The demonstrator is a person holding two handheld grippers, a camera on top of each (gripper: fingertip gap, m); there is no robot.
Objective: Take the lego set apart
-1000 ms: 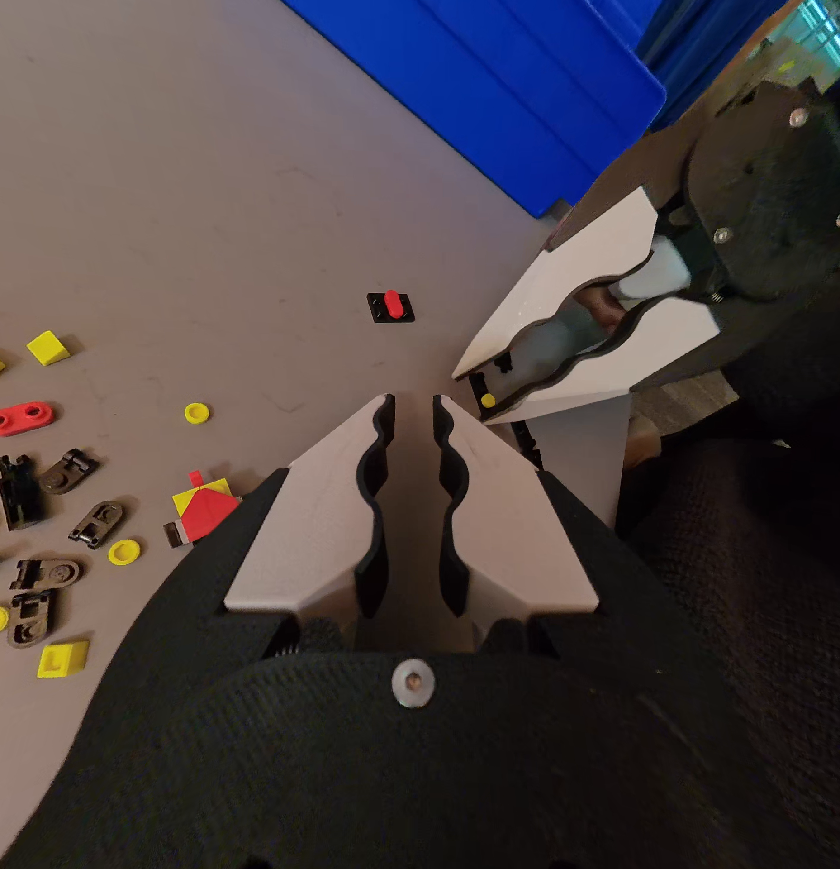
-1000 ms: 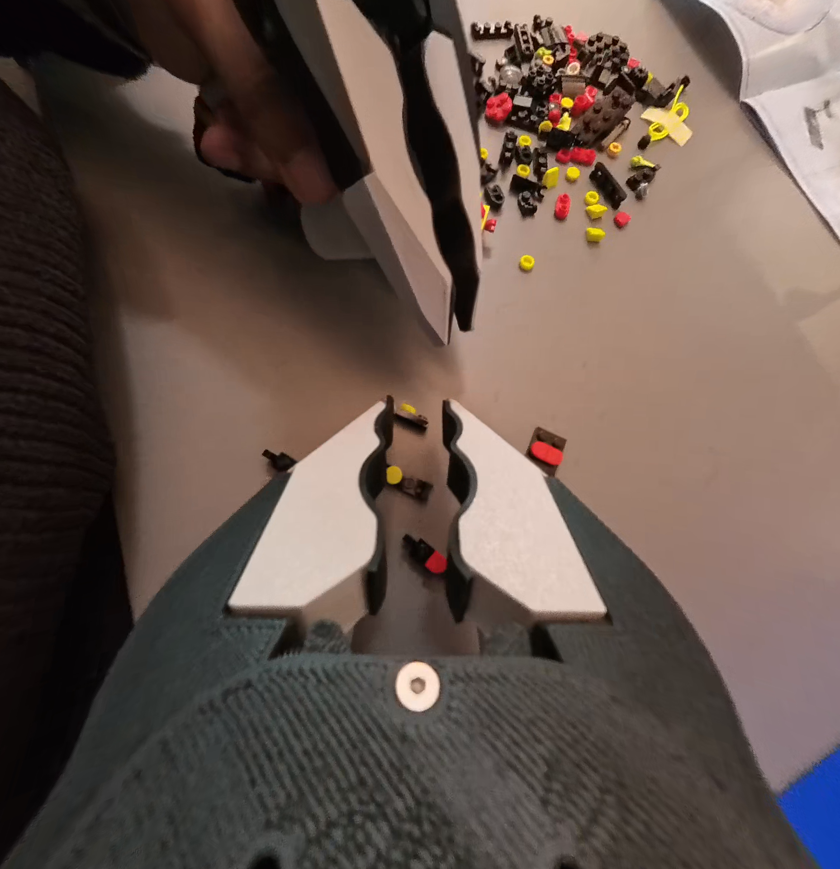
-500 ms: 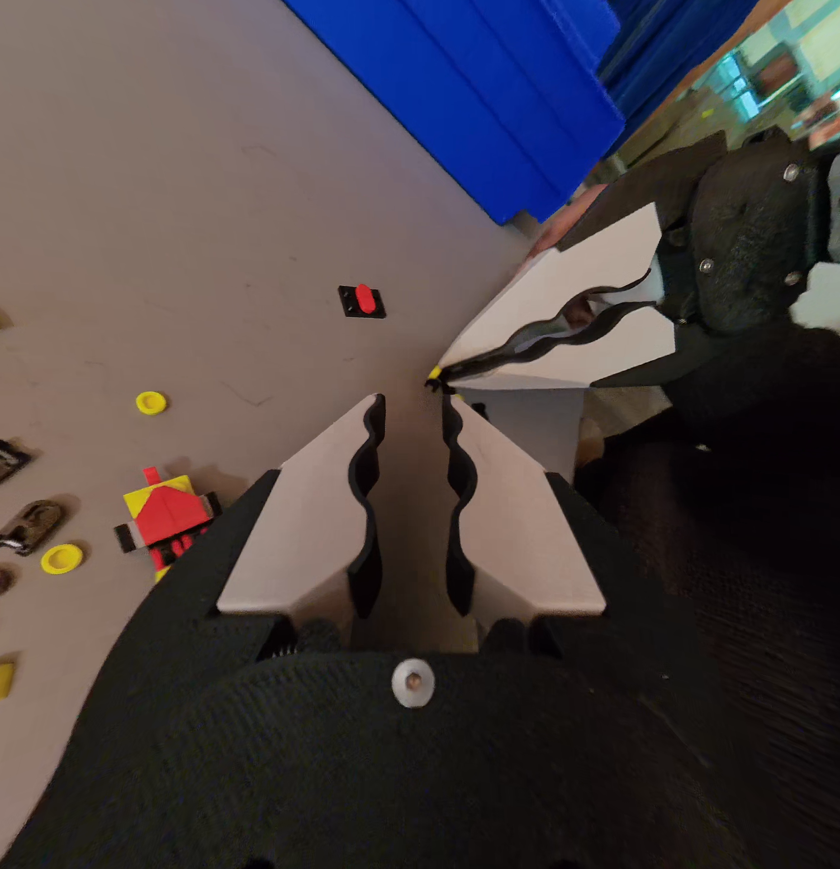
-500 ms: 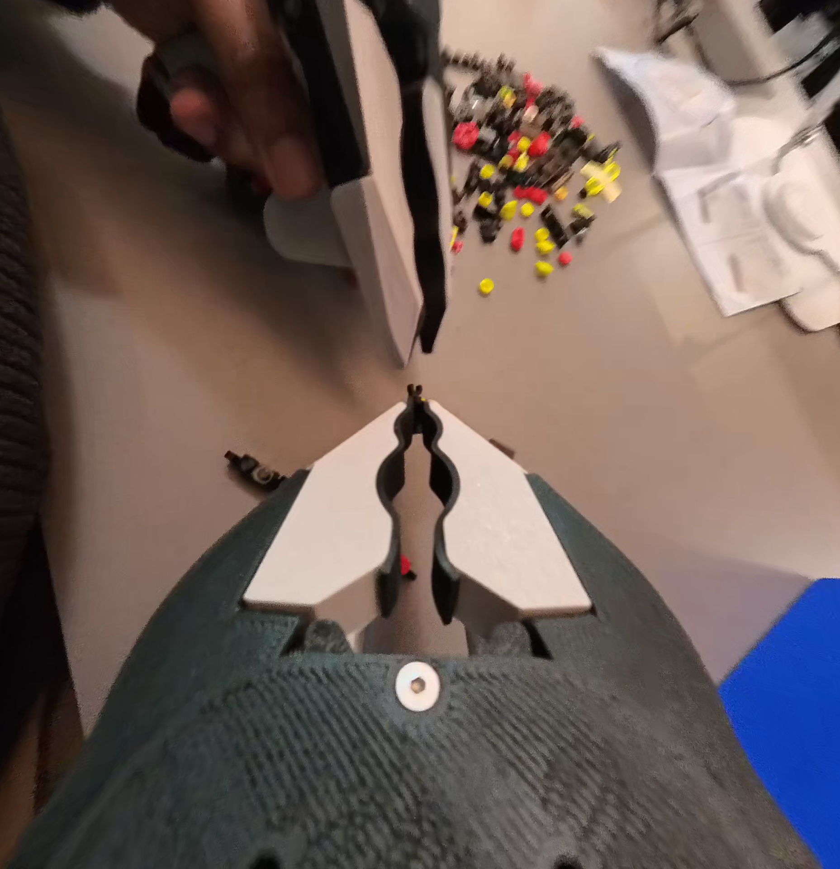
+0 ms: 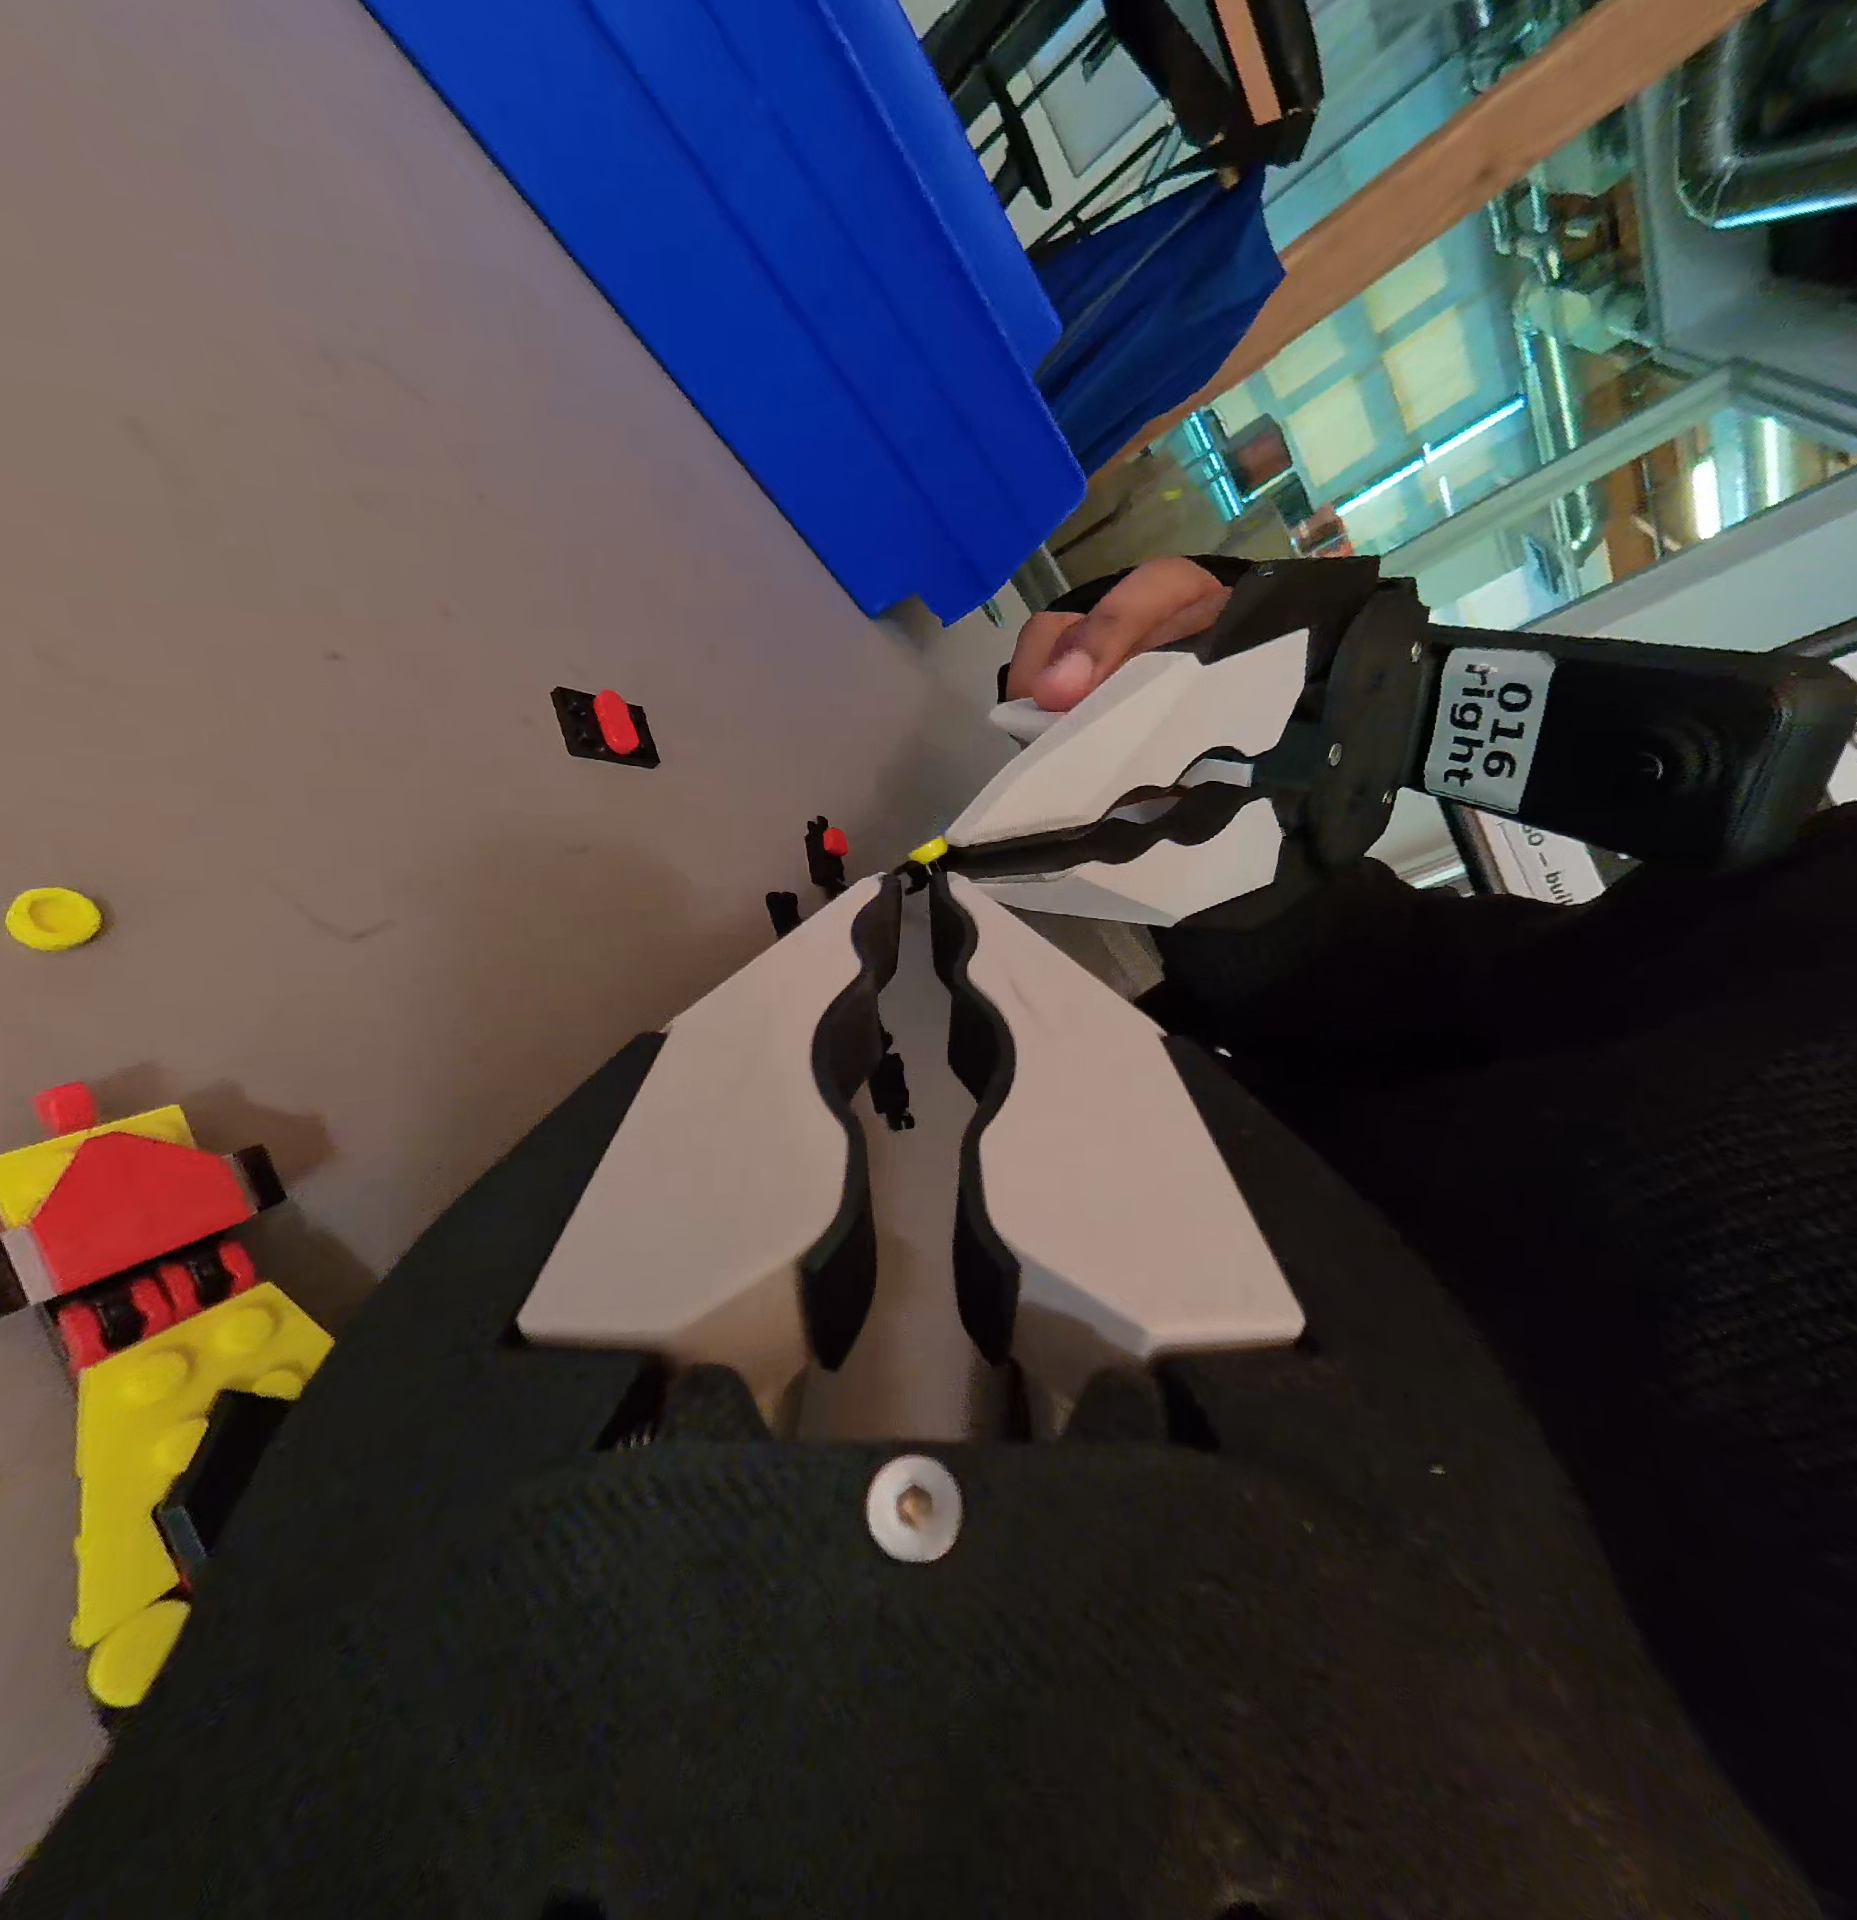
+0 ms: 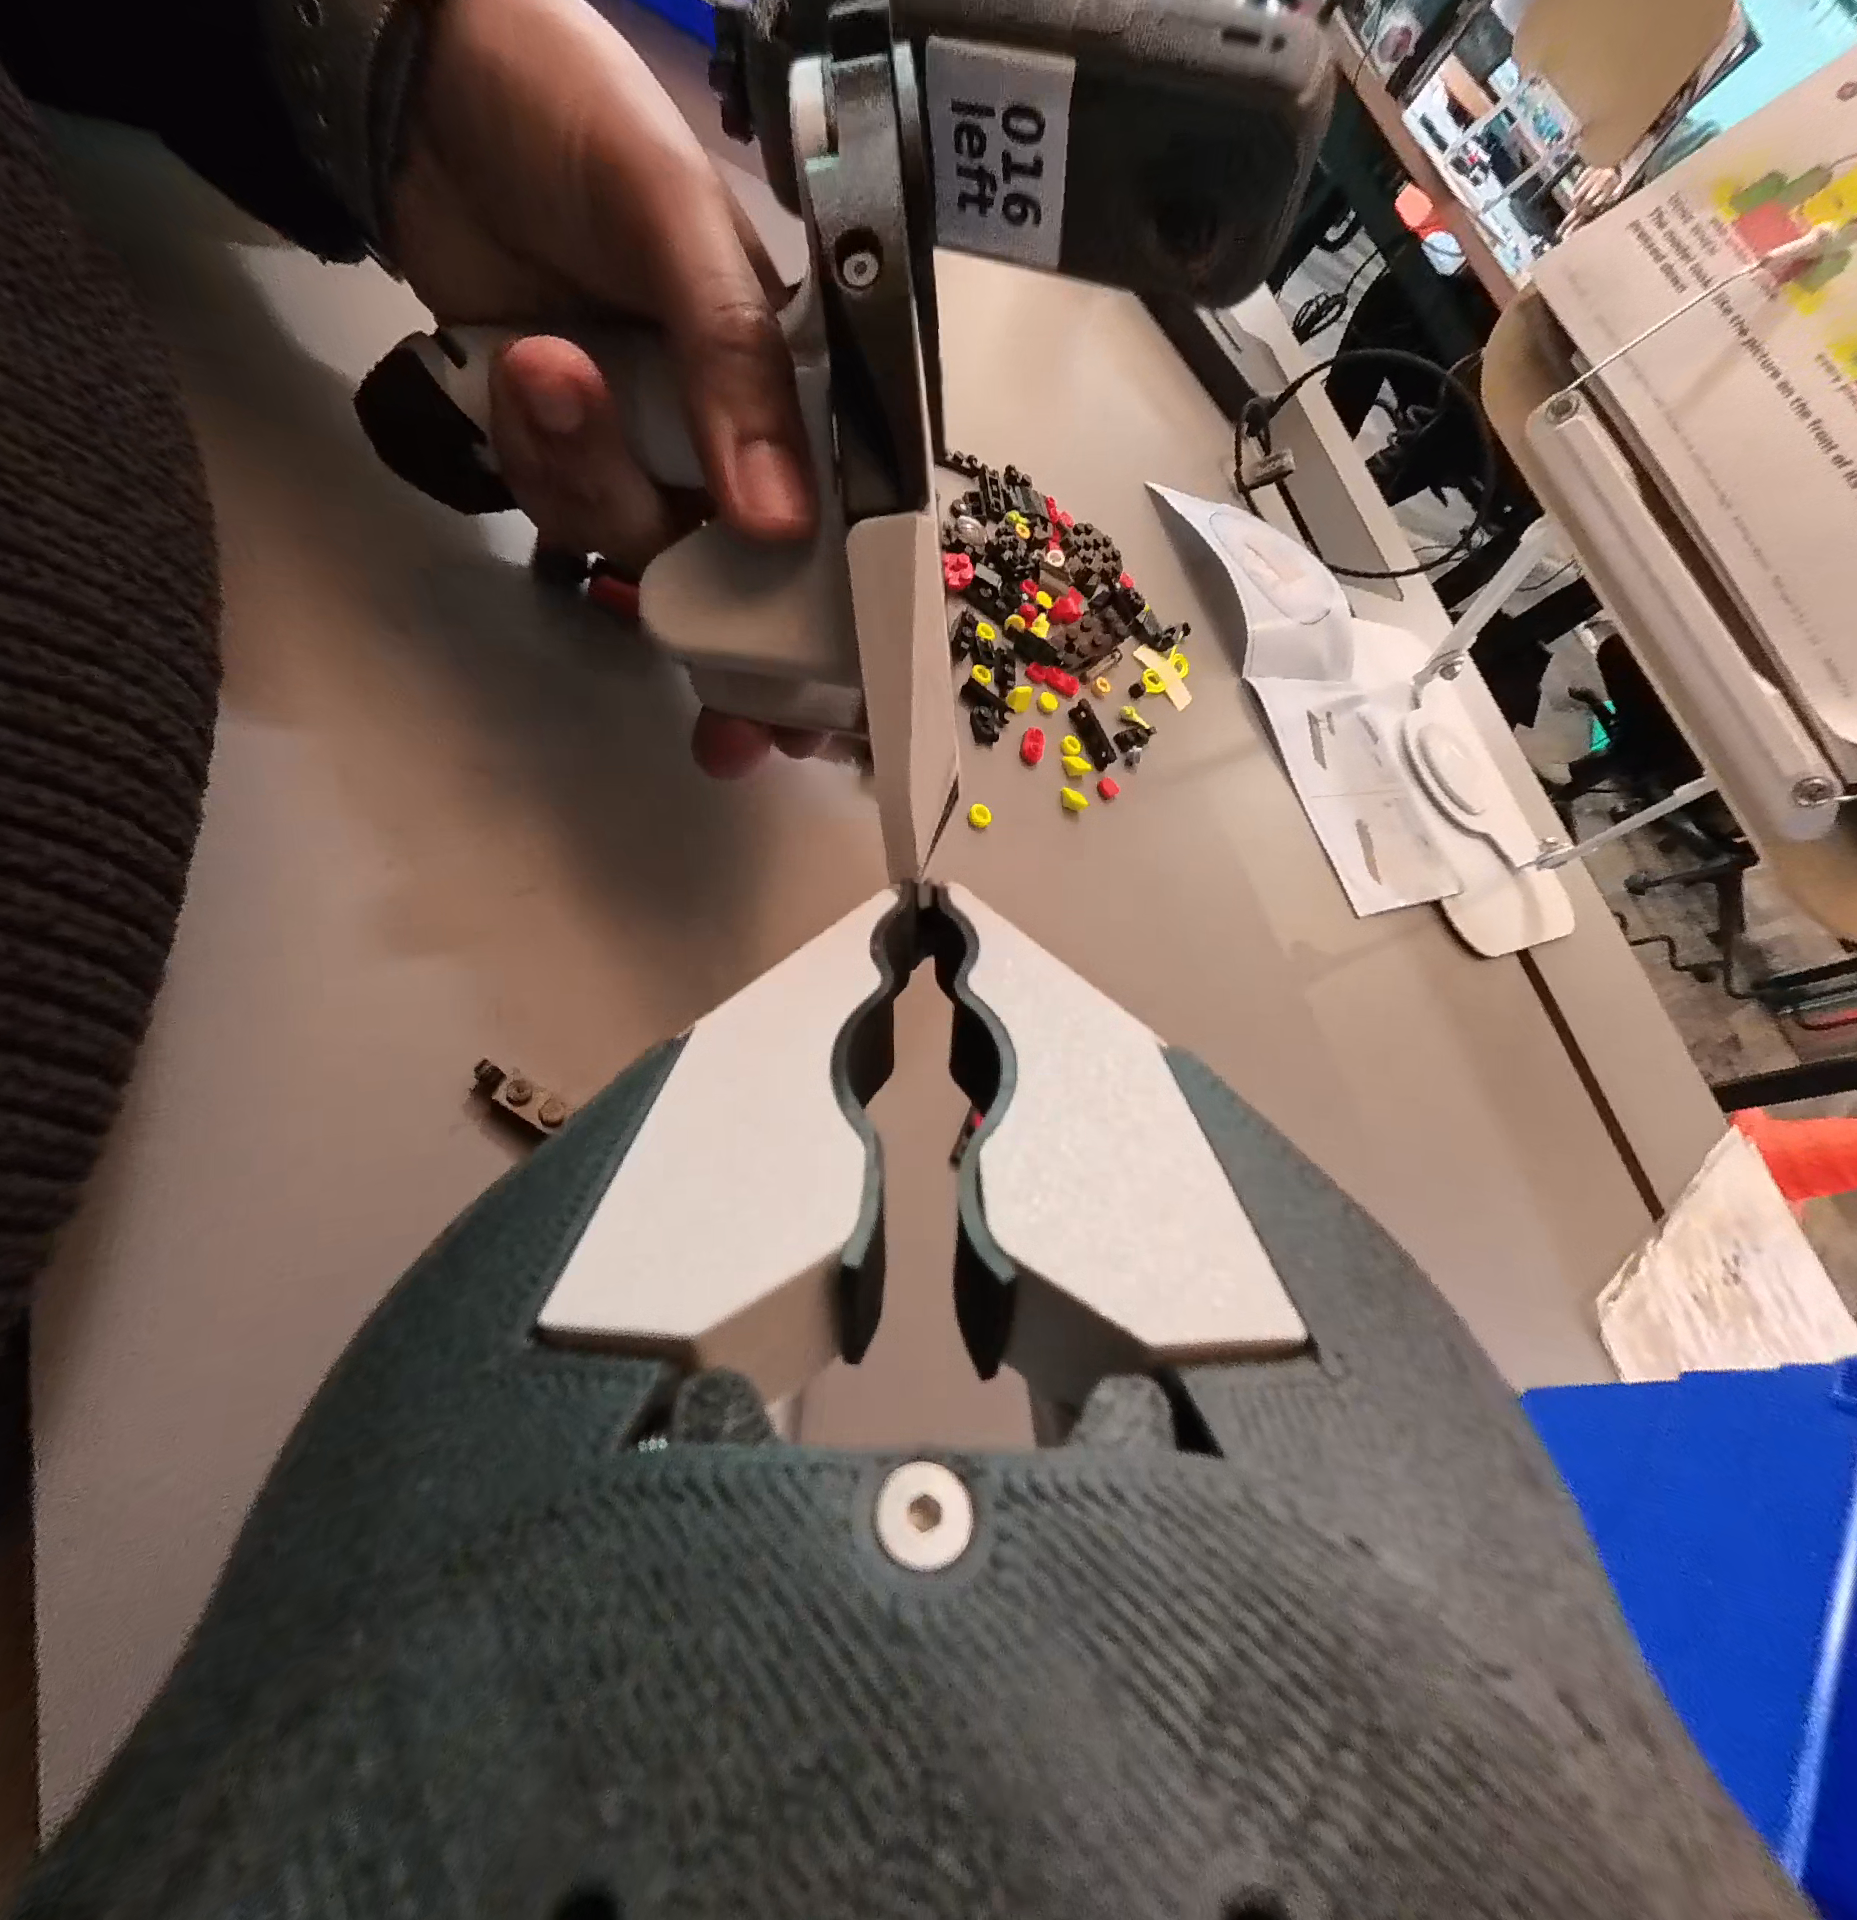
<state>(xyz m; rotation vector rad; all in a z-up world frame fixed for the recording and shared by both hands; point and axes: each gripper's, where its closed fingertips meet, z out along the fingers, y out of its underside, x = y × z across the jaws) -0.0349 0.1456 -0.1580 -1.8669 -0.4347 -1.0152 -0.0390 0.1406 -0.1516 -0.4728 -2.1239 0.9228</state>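
A tiny black Lego piece with a yellow stud [image 5: 922,854] is held between both grippers above the grey table [image 5: 280,520]. My right gripper [image 5: 945,847] comes in from the right and is shut on it. My left gripper [image 5: 908,885] has closed to a narrow gap on the piece's black end. In the right wrist view my right gripper [image 6: 919,891] is shut at the tips, and the left gripper [image 6: 916,857] comes down from above to meet it. A red and yellow Lego assembly [image 5: 124,1247] lies at the left.
A black plate with a red stud [image 5: 604,727], a yellow round piece [image 5: 53,918] and small black bits [image 5: 828,847] lie on the table. A blue bin [image 5: 747,260] stands behind. A pile of loose bricks [image 6: 1049,613], instruction sheets [image 6: 1319,707] and a brown plate [image 6: 519,1096] also lie there. Left and right tips are no more than a few centimetres apart.
My right gripper shut on the small piece and lifted it off the table. My left gripper narrowed from open and moved onto the same piece. Both views rose and tilted.
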